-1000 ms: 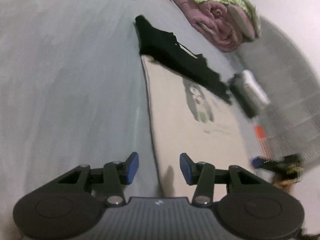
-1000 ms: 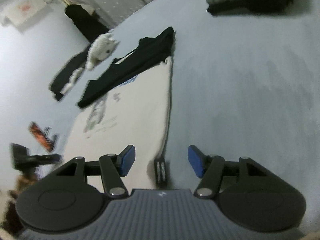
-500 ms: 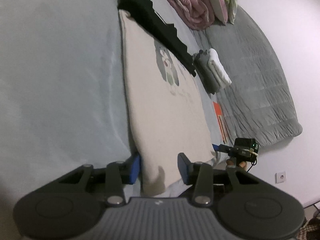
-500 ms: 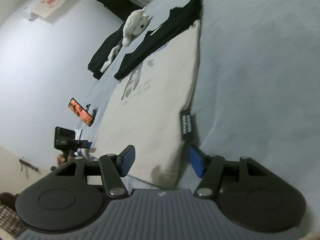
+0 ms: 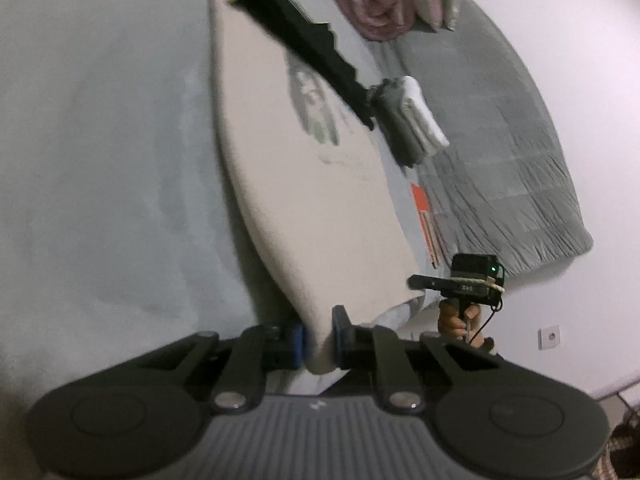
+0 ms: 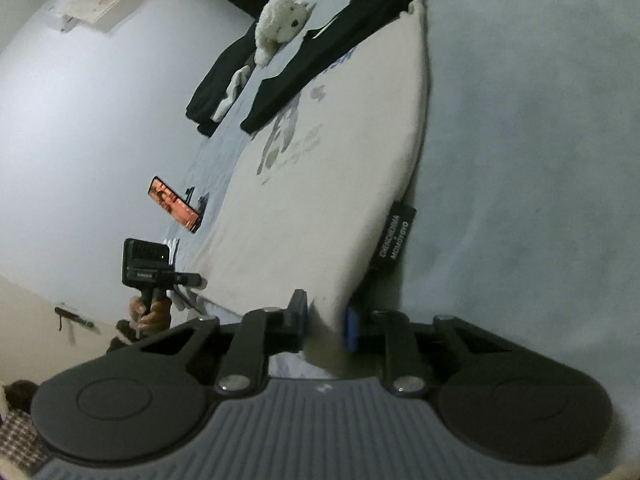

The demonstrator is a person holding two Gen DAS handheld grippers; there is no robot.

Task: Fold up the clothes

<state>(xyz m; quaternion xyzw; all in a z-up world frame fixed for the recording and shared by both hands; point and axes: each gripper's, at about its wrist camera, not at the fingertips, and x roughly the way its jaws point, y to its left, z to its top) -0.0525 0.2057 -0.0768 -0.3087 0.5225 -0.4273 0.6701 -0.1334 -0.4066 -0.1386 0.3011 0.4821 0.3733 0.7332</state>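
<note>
A cream T-shirt (image 5: 312,184) with a faded print lies flat on the grey bed, stretching away from me. My left gripper (image 5: 318,342) is closing its jaws, and its blue pads pinch the shirt's near hem corner. My right gripper (image 6: 326,320) is closing too, its pads pressing the other near corner of the T-shirt (image 6: 332,168), just below a black side label (image 6: 394,240). A black garment (image 5: 304,36) lies across the shirt's far end.
A folded grey and white stack (image 5: 408,120), a pink blanket (image 5: 372,4) and a grey quilt (image 5: 500,140) lie to the right. A white plush toy (image 6: 280,24), dark clothes (image 6: 216,84) and a phone (image 6: 174,202) sit along the bed's left side. A hand (image 5: 456,320) holds the other gripper.
Both grippers tilted and sank to the shirt's near hem. Their jaws, wide a second ago, have come together onto the fabric corners.
</note>
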